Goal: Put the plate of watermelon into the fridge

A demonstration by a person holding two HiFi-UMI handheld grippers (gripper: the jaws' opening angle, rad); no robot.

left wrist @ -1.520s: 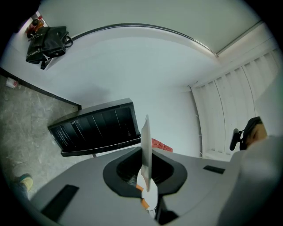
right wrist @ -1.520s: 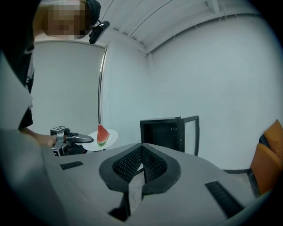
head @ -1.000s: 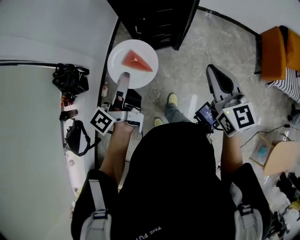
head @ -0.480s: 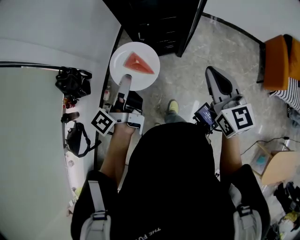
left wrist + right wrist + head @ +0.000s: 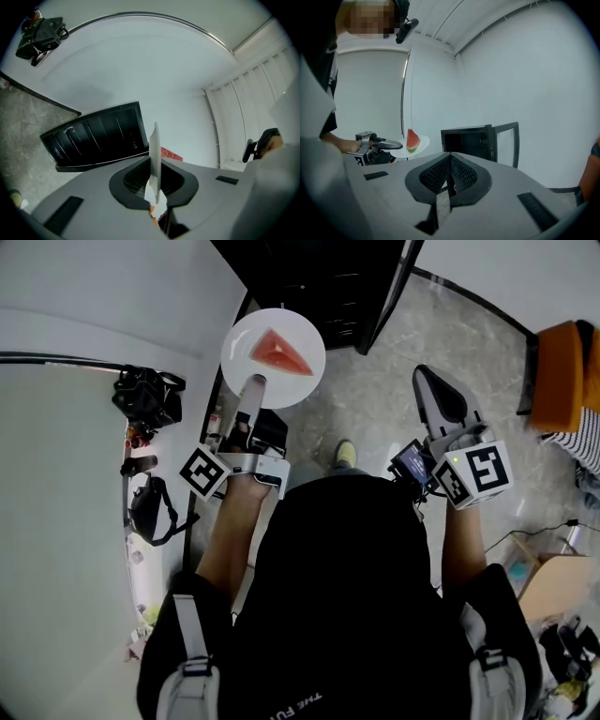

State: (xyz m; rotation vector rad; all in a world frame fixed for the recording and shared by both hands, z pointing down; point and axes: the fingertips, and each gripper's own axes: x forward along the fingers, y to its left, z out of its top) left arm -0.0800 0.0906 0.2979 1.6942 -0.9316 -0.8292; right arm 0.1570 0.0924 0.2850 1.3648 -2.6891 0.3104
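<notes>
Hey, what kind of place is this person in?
Probably a plain indoor room, maybe an office or studio rather than a kitchen: bare white walls, a grey stone-patterned floor, a small black fridge with its glass door open, and an orange upholstered chair.

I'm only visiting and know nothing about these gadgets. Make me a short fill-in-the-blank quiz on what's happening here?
1. The left claw is shut on the rim of the round white plate, which carries ___ red watermelon wedge.
2. The door of the small black fridge stands ___.
3. The right claw is shut and holds ___.

Missing words: one; open; nothing.
</notes>
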